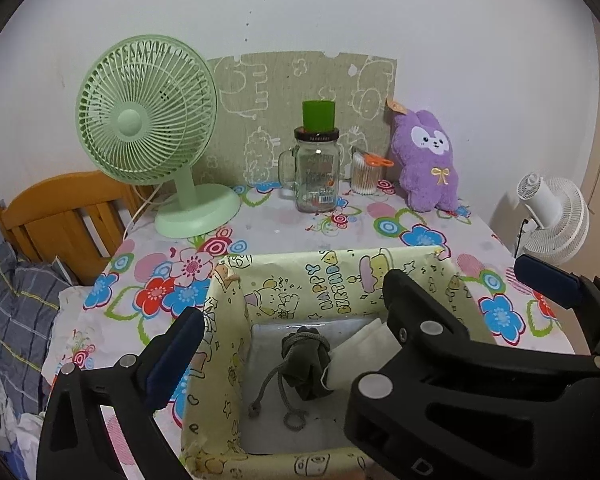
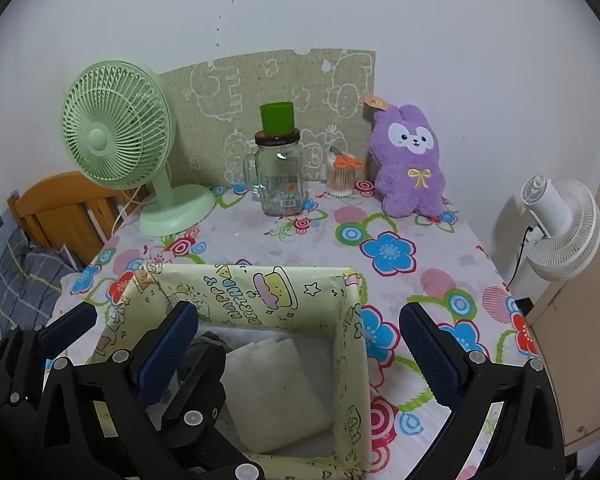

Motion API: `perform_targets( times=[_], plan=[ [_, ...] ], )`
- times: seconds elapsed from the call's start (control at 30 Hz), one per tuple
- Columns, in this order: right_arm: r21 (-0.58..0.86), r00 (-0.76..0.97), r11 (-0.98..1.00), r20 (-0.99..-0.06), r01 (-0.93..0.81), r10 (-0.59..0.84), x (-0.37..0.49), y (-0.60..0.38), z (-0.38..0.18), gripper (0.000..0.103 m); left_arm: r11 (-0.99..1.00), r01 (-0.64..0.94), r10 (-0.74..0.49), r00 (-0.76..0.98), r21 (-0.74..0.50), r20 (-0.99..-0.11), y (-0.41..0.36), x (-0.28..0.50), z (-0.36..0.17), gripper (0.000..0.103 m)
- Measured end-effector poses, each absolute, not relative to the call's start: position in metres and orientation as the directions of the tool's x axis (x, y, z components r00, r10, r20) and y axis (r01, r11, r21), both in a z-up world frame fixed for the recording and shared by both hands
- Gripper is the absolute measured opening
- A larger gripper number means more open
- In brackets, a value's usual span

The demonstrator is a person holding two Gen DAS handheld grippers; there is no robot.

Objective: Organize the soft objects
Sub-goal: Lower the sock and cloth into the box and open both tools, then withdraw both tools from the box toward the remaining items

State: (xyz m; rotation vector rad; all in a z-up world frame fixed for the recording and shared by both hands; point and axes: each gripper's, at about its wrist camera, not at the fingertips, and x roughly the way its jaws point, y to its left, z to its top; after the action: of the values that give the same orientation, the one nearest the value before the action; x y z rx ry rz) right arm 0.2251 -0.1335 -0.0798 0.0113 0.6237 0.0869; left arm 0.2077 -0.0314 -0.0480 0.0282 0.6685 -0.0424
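Note:
A box (image 1: 340,276) lined with yellow birthday paper stands at the near edge of the flowered table. A grey drawstring pouch (image 1: 304,364) lies in it, with a folded white cloth (image 1: 362,340) beside it. My left gripper (image 1: 300,340) hangs open over the box with nothing between its pads. My right gripper (image 2: 300,344) is also open and empty, straddling the box's (image 2: 260,288) right wall above the white cloth (image 2: 276,384). The two grippers overlap side by side. A purple plush toy (image 1: 426,160) (image 2: 410,164) leans on the wall at the back right.
At the back left stands a green desk fan (image 1: 148,120). A glass jar (image 1: 316,176) with a green cup on top and a swab holder (image 1: 366,176) with orange scissors stand mid-back. A white fan (image 2: 560,224) is off the right edge, a wooden bed frame (image 1: 60,216) to the left.

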Motion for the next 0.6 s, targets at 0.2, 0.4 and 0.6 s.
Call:
perform_targets(
  times=[0.2,0.4,0.6],
  plan=[
    [0.044,0.824,0.995,-0.558,-0.085,0.095,0.209,-0.135,-0.069,0.102,0.999,0.049,-0.028,0.801,0.019,-0.598,-0.033,0.195,-0.038,0.103],
    [0.043,0.836,0.995,-0.541,-0.088,0.097,0.195,-0.138,-0.061,0.102,0.999,0.038,-0.013,0.815,0.030,-0.580,-0.037,0.179,-0.030,0.103],
    [0.041,0.844,0.994,-0.525,-0.100,0.107,0.174,-0.140,-0.054,0.102,0.999,0.051,-0.032,0.821,0.018,-0.570,-0.037,0.163,-0.025,0.103]
  ],
)
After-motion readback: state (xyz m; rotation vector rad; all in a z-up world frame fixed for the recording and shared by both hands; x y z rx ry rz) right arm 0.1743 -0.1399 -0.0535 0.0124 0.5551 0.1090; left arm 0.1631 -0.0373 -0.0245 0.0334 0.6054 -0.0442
